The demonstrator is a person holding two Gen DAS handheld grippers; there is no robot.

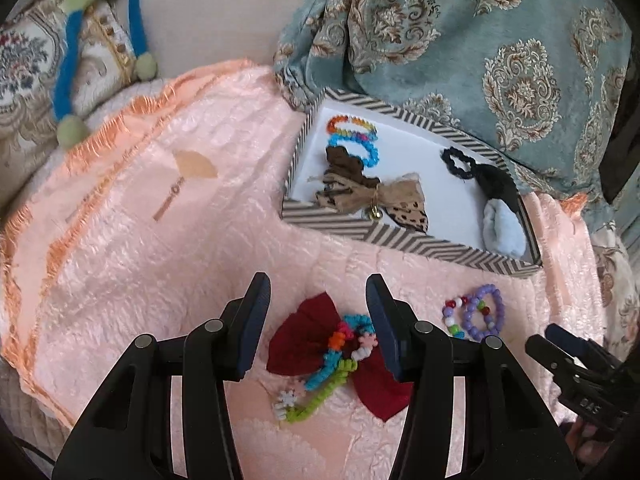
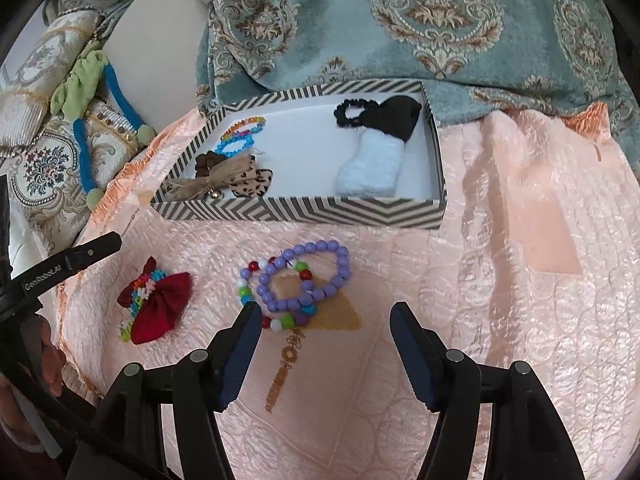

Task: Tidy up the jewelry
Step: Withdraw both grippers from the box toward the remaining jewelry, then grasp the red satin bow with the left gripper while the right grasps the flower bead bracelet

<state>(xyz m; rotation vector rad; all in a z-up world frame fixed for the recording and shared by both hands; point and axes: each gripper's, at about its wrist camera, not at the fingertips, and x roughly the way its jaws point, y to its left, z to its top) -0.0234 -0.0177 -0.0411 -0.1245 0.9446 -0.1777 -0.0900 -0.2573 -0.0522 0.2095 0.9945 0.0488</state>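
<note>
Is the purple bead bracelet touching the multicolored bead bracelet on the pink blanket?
Touching. The right wrist view shows the purple bead bracelet lying across the multicolored bead bracelet, their loops overlapping with no gap.

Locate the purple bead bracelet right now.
The purple bead bracelet lies on the pink blanket outside the striped box, just ahead of the open right gripper, right of the red bow.

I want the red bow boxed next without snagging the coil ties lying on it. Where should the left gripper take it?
Pinch the red bow at its narrow center knot, descending from above with the open left gripper. Its wings lie flat; the coil ties cross the middle and will likely lift along.
</note>
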